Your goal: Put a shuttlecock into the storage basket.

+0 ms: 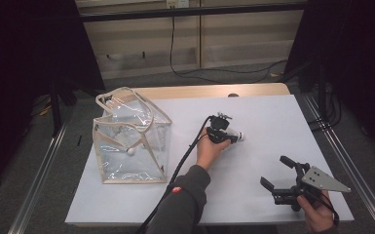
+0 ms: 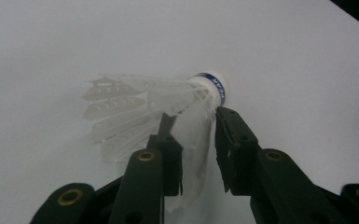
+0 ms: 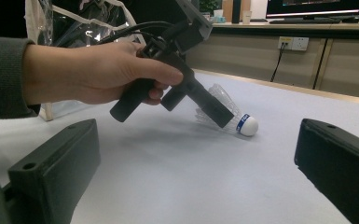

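the shuttlecock (image 1: 237, 137) lay on its side on the white tabletop (image 1: 272, 117), near the middle, with its white cork head with a blue band pointing away from the clear plastic bag (image 1: 130, 141). the left tool (image 1: 228, 138) was lowered onto it, held by the left hand (image 1: 209, 148) that came in from the bottom of the high view. in the left gripper view the two black jaws stood on both sides of the feather skirt (image 2: 135, 112), close behind the cork head (image 2: 214, 84). one jaw lay against the feathers, and the other was just beside the cork. i could not tell if both pads already pressed on it, so the grip was not sure. in the right gripper view the same tool (image 3: 214, 112) reached down at a slant to the shuttlecock (image 3: 235, 119), which rested on the tabletop.

the right tool (image 1: 276, 171) was held by the right hand (image 1: 319, 209) near the front right corner of the tabletop, well apart from the shuttlecock. its jaws stood wide open with nothing between them.

the clear bag with the beige edge stood upright at the left side of the tabletop, with its top open. a small white ball (image 1: 131, 151) was visible at its front wall.
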The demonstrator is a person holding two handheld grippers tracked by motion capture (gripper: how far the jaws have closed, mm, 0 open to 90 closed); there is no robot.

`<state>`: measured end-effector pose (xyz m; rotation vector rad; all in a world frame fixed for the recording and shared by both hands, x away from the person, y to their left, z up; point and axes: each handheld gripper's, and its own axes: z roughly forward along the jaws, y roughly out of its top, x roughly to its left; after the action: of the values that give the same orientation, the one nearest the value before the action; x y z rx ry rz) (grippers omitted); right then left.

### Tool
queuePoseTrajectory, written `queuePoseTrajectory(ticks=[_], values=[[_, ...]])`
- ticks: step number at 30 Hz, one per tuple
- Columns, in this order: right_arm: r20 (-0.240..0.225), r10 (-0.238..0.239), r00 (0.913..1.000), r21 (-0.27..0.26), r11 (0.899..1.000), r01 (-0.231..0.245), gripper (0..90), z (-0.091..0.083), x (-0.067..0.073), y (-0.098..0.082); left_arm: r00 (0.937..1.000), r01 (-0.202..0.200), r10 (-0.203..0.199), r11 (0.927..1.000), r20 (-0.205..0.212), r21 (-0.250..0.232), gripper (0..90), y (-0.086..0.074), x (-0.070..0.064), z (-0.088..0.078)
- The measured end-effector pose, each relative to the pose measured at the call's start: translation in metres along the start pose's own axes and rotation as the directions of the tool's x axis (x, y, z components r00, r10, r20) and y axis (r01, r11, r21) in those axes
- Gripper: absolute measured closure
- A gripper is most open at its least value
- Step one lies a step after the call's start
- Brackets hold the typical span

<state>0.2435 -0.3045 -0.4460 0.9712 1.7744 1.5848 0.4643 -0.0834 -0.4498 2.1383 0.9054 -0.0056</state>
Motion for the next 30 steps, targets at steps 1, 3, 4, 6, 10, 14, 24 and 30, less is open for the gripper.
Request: queuePoseTrajectory(ticks=[1, 3, 4, 6, 10, 14, 24, 30], values=[[0.0, -0.002, 1.0, -0.001, 1.0, 0.002, 0.1, 0.0, 0.0, 0.0, 1.0, 0.006, -0.006, 1.0, 0.005, -0.003, 73.9, 0.0, 0.001, 0.001], [-0.001, -0.003, 1.0, -0.001, 1.0, 0.003, 0.1, 0.0, 0.0, 0.0, 0.9999, 0.013, -0.013, 0.9999, 0.01, -0.005, 77.1, 0.0, -0.001, 0.002], [-0.001, -0.002, 1.0, -0.001, 1.0, 0.002, 0.1, 0.0, 0.0, 0.0, 0.9997, 0.013, -0.013, 0.9999, 0.018, -0.003, 80.1, 0.0, -0.001, 0.002], [-0.001, -0.002, 1.0, -0.001, 1.0, 0.002, 0.1, 0.0, 0.0, 0.0, 0.9997, 0.015, -0.015, 0.9999, 0.02, 0.004, 85.8, 0.001, -0.002, 0.0], [0.001, -0.004, 1.0, -0.002, 1.0, 0.004, 0.1, 0.0, 0.0, 0.0, 0.9997, 0.018, -0.018, 0.9996, 0.014, 0.02, 87.9, 0.002, -0.001, -0.008], [-0.001, -0.006, 1.0, 0.0, 1.0, 0.006, 0.1, 0.0, 0.0, 0.0, 0.9997, 0.018, -0.018, 0.9997, 0.017, 0.014, 88.0, 0.002, -0.001, -0.019], [0.002, -0.011, 0.9999, 0.001, 1.0, 0.011, 0.1, 0.0, 0.0, 0.0, 0.9989, 0.031, -0.032, 0.9991, 0.033, 0.028, 88.1, 0.004, -0.003, -0.04], [0.001, -0.009, 1.0, 0.002, 1.0, 0.009, 0.1, 0.0, 0.001, 0.0, 0.9983, 0.036, -0.037, 0.9986, 0.045, 0.039, 88.0, 0.006, -0.004, -0.05]])
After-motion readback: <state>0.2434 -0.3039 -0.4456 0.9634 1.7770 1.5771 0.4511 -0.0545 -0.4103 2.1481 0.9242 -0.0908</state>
